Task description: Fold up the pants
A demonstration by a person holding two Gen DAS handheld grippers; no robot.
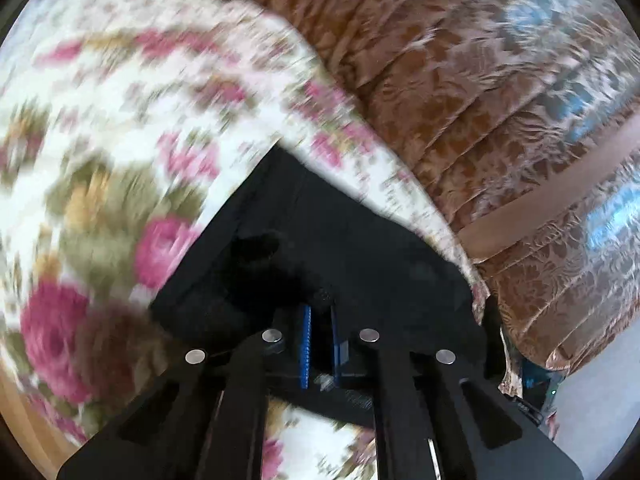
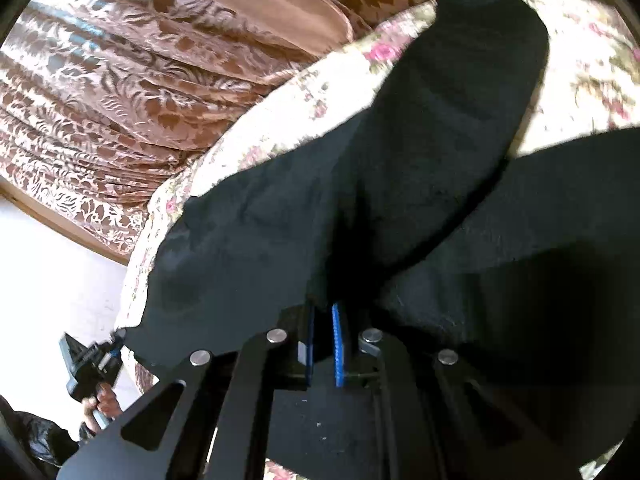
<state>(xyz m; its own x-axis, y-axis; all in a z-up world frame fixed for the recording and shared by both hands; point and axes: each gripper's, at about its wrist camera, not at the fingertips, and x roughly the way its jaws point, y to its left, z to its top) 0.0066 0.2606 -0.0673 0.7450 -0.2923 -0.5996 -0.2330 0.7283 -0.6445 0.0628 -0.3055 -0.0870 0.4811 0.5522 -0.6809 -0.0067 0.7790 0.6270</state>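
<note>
The black pants [image 2: 420,184] lie on a floral bedspread [image 2: 280,120]. One leg stretches away toward the upper right; another part spreads to the right. My right gripper [image 2: 323,312] is shut on a fold of the pants at its blue-padded fingertips. In the left wrist view, my left gripper [image 1: 320,312] is shut on an edge of the pants [image 1: 340,240], lifted a little above the blurred bedspread [image 1: 120,120]. The left gripper also shows in the right wrist view [image 2: 92,364], at the pants' lower left corner.
Brown patterned curtains [image 1: 480,80] hang behind the bed, also in the right wrist view [image 2: 120,100]. A white wall or floor [image 2: 52,280] lies beside the bed edge. A hand [image 2: 106,400] holds the left gripper.
</note>
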